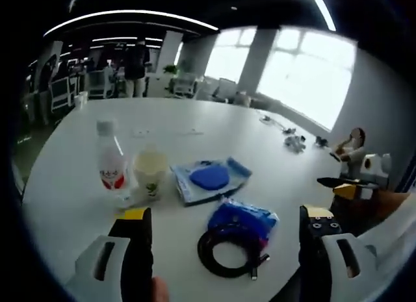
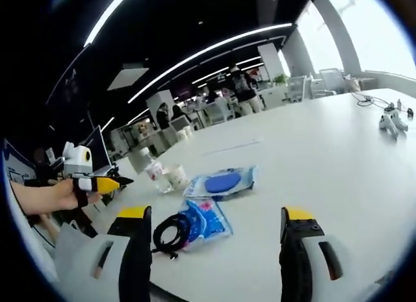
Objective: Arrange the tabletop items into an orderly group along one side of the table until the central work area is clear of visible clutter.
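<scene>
We cannot read the label on the plastic bottle (image 1: 110,164), and the small objects at the far tabletop edge (image 1: 294,141) are too blurred to name. In the left gripper view our left tool (image 1: 224,234) stands wide open above the white tabletop (image 1: 84,136), holding nothing and touching nothing; the coiled black cable (image 1: 224,253) lies between its jaws at 6 o'clock. The cable rests partly on a crinkly blue packet (image 1: 242,217). At 12 o'clock from that lies a clear flat pouch with a blue round pad (image 1: 209,178), and at its 9 o'clock a pale paper cup (image 1: 150,173) stands just beside the white-capped bottle. In the right gripper view our right tool (image 2: 211,240) is likewise wide and empty, the same cluster at 11 o'clock; the other tool (image 2: 97,183) shows at 9 o'clock, held in a hand (image 2: 55,195).
</scene>
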